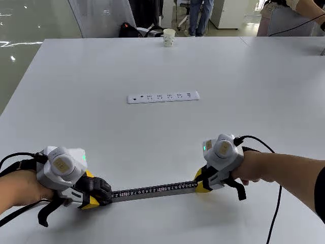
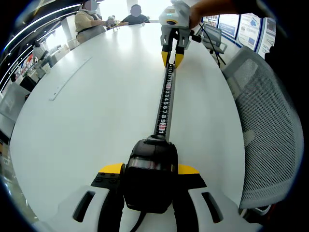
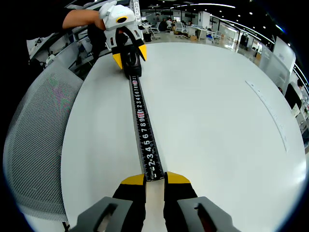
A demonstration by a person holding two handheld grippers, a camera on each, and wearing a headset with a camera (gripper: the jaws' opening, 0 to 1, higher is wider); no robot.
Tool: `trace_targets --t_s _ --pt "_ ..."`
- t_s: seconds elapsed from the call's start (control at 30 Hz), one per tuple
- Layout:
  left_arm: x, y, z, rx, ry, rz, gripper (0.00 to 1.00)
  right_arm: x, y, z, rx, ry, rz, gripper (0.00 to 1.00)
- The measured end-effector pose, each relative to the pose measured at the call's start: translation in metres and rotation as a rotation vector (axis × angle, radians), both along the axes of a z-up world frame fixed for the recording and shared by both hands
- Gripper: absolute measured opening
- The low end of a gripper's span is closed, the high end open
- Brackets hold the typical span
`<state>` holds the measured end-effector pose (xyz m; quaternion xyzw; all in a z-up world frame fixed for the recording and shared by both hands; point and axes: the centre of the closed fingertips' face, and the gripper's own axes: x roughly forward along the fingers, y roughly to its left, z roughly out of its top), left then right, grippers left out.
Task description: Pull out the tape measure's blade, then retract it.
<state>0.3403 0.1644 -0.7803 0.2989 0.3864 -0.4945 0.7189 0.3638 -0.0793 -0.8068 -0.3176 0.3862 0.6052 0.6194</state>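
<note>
We see both hands low over the near edge of the worktop (image 1: pixel 228 91), facing each other along that edge. The left hand (image 1: pixel 20 188) comes in from the near left corner. Its left gripper (image 1: pixel 94 189) lies level, with its 2 yellow-tipped jaws clamped on the sides of the black tape measure (image 2: pixel 150 174). The right forearm reaches in from the right side. The right hand (image 1: pixel 249 168) turns the right gripper (image 1: pixel 200 183) inward, toward the left one. Its jaws are pressed onto the tip of the blade (image 1: pixel 152 190), which sits between the yellow tips in the right gripper view.

The tape measure rests on the worktop by the near edge, towards the left corner. The blade is drawn out in a straight line from it to the right gripper, lying flat or just above the surface with its numbers facing up. A black cable (image 1: pixel 277 203) trails from the right gripper past the forearm.

A white power strip (image 1: pixel 163 96) lies near the middle of the worktop, well apart from the blade. A paper cup (image 1: pixel 168 37) stands at the far edge. A grey mesh chair (image 2: pixel 260 125) stands just off the near edge, beside the blade's line. People (image 2: pixel 91 19) sit at a far end of the worktop.
</note>
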Motion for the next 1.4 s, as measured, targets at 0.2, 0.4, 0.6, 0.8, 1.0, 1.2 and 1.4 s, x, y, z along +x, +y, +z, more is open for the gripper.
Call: trace_targets --t_s 0.2,0.4,0.6,0.8,1.0,1.2,1.4 --pt "0.0010 0.0002 -0.0004 0.003 -0.001 -0.019 0.33 0.0005 0.0000 0.0001 0.004 0.018 -0.018 0.10" --pt "0.0007 0.0002 -0.0008 0.011 -0.006 -0.036 0.33 0.0002 0.0007 0.0001 -0.002 0.023 -0.019 0.10" --pt "0.0000 0.0001 -0.0003 0.026 -0.008 -0.039 0.34 0.0002 0.0014 -0.0004 -0.016 0.007 -0.008 0.11" --pt "-0.0006 0.0001 -0.0004 0.053 -0.005 -0.054 0.34 -0.0003 0.0025 -0.0002 -0.030 -0.011 0.005 0.12" --pt "0.0002 0.0029 -0.0012 0.067 -0.005 -0.059 0.34 -0.0004 0.0033 0.0005 -0.044 -0.013 0.017 0.12" --pt "0.0017 0.0037 -0.0014 0.071 -0.012 -0.055 0.34 -0.0012 0.0033 0.0006 -0.062 -0.024 0.025 0.12" --pt "0.0022 0.0035 -0.0016 0.076 -0.017 -0.063 0.34 -0.0009 0.0031 0.0003 -0.075 -0.039 0.052 0.12"
